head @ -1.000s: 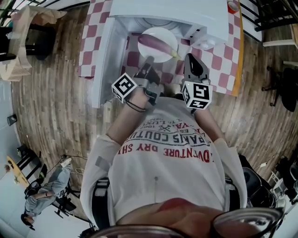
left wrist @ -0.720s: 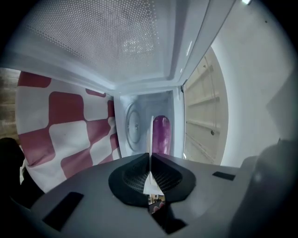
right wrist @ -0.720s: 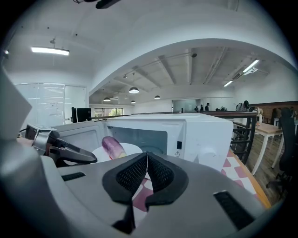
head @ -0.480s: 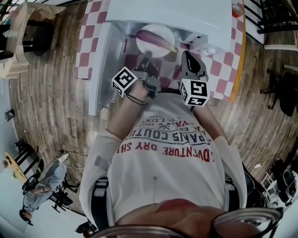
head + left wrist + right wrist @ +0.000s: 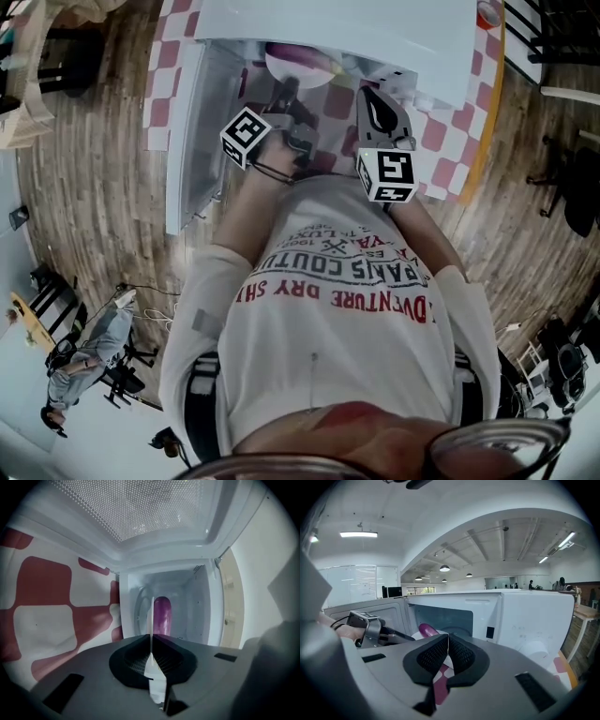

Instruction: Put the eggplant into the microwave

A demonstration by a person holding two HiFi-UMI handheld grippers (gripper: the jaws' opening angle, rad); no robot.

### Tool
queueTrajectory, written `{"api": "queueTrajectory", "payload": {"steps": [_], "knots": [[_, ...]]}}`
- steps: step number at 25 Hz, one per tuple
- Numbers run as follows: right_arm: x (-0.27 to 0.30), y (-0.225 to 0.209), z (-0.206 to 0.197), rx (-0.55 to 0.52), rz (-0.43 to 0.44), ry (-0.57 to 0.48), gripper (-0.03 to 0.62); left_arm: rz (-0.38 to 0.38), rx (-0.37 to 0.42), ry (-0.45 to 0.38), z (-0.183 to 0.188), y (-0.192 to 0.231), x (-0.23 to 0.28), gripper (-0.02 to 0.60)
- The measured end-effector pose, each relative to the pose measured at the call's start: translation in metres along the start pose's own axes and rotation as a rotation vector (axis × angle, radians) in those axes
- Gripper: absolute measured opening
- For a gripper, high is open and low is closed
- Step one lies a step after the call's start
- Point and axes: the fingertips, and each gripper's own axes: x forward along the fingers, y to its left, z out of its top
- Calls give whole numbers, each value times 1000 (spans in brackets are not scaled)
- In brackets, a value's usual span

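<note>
A purple eggplant (image 5: pixel 307 58) lies on a white plate (image 5: pixel 286 67) that sits partly inside the open white microwave (image 5: pixel 375 28). My left gripper (image 5: pixel 281 96) is shut on the plate's near rim; in the left gripper view the thin rim (image 5: pixel 152 620) runs between the closed jaws (image 5: pixel 151 641), with the eggplant (image 5: pixel 162 616) beyond it in the cavity. My right gripper (image 5: pixel 377 105) is beside it, in front of the microwave's right half, shut and holding nothing (image 5: pixel 448 643). The right gripper view shows the eggplant (image 5: pixel 426 630) and my left gripper (image 5: pixel 370 629) at the opening.
The microwave door (image 5: pixel 187 131) stands open to the left; its perforated window (image 5: pixel 140 513) fills the top of the left gripper view. The microwave stands on a red-and-white checkered cloth (image 5: pixel 450 141). A red-rimmed cup (image 5: pixel 487 13) stands at the far right. Wooden floor surrounds the table.
Both grippers have moved toward the microwave. The plate with the eggplant has gone farther into the cavity and now shows less under the microwave's top.
</note>
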Motion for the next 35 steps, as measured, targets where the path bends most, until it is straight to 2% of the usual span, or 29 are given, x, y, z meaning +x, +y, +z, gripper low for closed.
{"api": "queueTrajectory", "payload": {"steps": [18, 29, 32, 35], "knots": [[20, -2, -9, -12, 28, 40, 26, 91, 28, -23, 17, 21, 48, 34], [19, -12, -9, -4, 18, 51, 26, 164, -13, -25, 15, 31, 59, 35], [20, -15, -11, 4, 14, 59, 26, 181, 4, -25, 15, 32, 60, 35], [20, -20, -12, 8, 2, 66, 26, 206, 59, -18, 15, 31, 61, 37]]}}
